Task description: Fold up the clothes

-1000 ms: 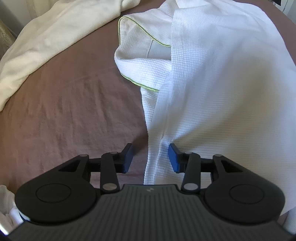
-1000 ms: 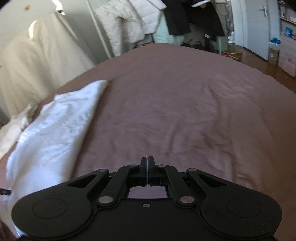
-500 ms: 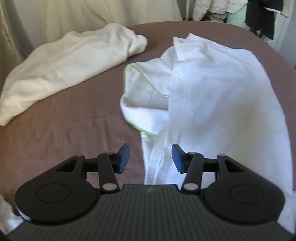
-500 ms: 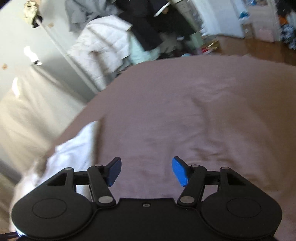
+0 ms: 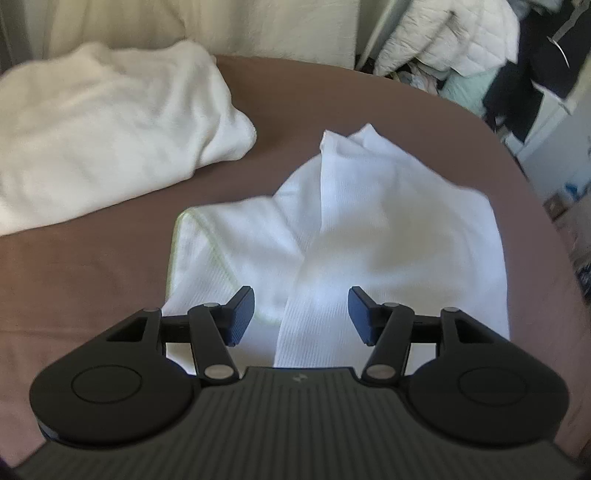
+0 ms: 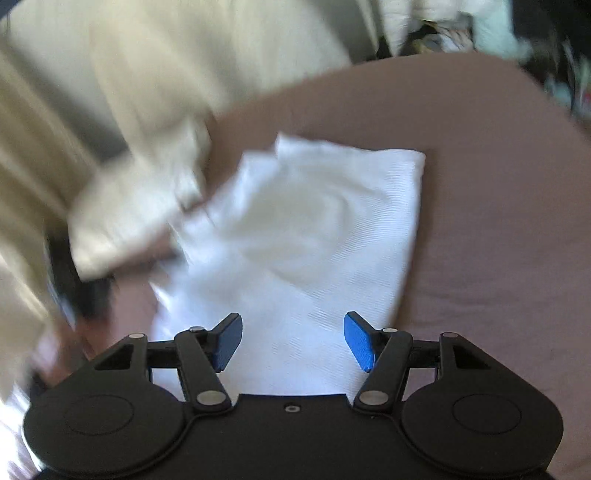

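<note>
Two spread-jawed tools, left gripper (image 5: 301, 314) and right gripper (image 6: 293, 341), both empty above the white garment (image 5: 388, 251) on the brown bedspread (image 5: 92, 280).

Two garments on one bed (image 5: 110, 266): white shirt (image 5: 388, 240) (waffle-knit), cream towel (image 5: 92, 155).

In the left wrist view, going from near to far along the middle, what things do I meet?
Left gripper with open jaws → white waffle garment → brown bedsheet → white puffy jacket.
</note>
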Action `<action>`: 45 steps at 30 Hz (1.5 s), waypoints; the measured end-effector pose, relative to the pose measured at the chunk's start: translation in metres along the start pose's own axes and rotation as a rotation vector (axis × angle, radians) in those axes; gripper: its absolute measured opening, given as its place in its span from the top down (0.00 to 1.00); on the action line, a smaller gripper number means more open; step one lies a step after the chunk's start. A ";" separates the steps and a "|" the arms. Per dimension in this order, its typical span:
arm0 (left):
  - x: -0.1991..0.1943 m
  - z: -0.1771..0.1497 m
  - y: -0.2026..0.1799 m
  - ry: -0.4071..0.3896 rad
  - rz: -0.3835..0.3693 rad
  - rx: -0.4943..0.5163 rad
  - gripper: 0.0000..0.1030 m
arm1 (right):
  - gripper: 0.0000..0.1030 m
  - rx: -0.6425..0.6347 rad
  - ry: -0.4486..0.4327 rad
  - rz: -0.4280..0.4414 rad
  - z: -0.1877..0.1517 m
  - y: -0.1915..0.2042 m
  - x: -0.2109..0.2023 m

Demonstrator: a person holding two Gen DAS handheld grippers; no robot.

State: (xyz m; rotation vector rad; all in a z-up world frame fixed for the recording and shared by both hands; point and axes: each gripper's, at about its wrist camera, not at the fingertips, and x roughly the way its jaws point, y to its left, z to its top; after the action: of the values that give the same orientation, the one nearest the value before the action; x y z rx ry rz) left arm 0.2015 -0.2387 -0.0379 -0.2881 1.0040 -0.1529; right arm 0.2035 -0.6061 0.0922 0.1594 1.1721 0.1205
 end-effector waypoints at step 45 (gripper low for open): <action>0.071 0.010 0.016 -0.028 -0.208 -0.039 0.40 | 0.95 -0.180 -0.453 -0.012 0.196 0.060 0.212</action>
State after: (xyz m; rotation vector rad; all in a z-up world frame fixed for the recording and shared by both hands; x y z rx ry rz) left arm 0.2474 -0.2404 -0.0947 -0.4288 0.9485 -0.3171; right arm 0.4648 -0.5221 -0.0148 0.0171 0.7063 0.1685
